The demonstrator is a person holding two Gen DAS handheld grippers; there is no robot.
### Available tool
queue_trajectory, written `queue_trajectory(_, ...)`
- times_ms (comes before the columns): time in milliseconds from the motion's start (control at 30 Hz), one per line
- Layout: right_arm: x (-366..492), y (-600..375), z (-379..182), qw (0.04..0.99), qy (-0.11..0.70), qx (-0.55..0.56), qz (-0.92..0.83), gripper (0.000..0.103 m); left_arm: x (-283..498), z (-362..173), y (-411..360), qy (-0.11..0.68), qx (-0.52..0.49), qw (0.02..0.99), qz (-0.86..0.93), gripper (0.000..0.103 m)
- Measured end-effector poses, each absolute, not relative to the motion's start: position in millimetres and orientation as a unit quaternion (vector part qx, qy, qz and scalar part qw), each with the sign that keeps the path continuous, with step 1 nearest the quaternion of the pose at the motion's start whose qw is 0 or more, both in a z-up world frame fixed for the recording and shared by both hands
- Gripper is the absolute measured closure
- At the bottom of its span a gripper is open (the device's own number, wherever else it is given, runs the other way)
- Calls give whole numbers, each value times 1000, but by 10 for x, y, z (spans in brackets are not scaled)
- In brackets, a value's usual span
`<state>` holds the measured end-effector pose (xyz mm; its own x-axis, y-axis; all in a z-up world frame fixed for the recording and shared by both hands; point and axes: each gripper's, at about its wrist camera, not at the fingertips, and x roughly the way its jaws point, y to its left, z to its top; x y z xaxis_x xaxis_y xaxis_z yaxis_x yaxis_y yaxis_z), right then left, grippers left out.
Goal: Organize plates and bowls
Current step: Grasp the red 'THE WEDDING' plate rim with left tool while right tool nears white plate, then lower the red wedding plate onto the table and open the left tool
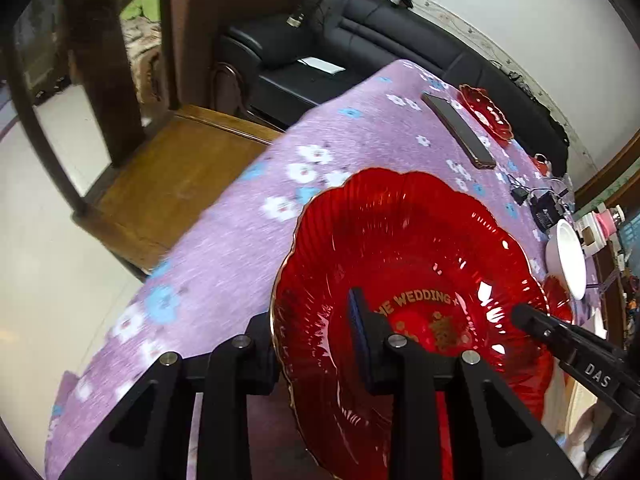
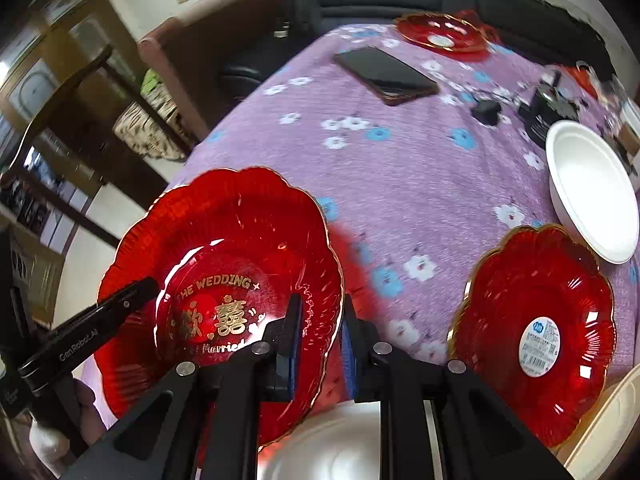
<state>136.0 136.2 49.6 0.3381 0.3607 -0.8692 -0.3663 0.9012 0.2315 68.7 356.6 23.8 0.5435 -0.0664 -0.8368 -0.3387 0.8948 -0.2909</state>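
Note:
A large red glass plate with a gold rim and "THE WEDDING" lettering lies at the near edge of the purple flowered tablecloth. My left gripper is shut on its left rim, one finger outside and the blue-padded one inside. My right gripper is shut on the same red plate at its right rim, which runs between the blue pads. Each view also shows the other gripper's finger reaching into the plate. A second red plate with a white sticker sits to the right, and a third red plate lies at the far edge.
A white bowl stands at the right, and a white dish shows under my right gripper. A dark phone and black electronics with cables lie on the cloth. A wooden chair stands left of the table, a black sofa behind it.

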Motion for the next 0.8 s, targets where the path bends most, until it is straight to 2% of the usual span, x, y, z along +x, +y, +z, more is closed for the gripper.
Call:
queue_trajectory(400,804,1525,394,807,530,-33,259,84,124,259,3619,449,-191,865,113,73)
queue_trajectory(500,774,1516,396,808,528,-15,261,83,86,268,3617,452,-189,864,115,61)
queue_trajectory(567,736,1465,468,812,520,-1,264,83,19,296,3632,450,-202,863,108,46)
queue_trajectory(700,596,1255,729,828,488,33,273,78,-148,430,3605,430,-204,873,109,44)
queue_trajectory(767,460,1065,887,842,464,44,271,72,-259,510,3585,420,-210,877,104,42)
queue_trajectory(800,374,933,959,851,450,50,265,63,-317,545,3568,415,-213,879,101,41)
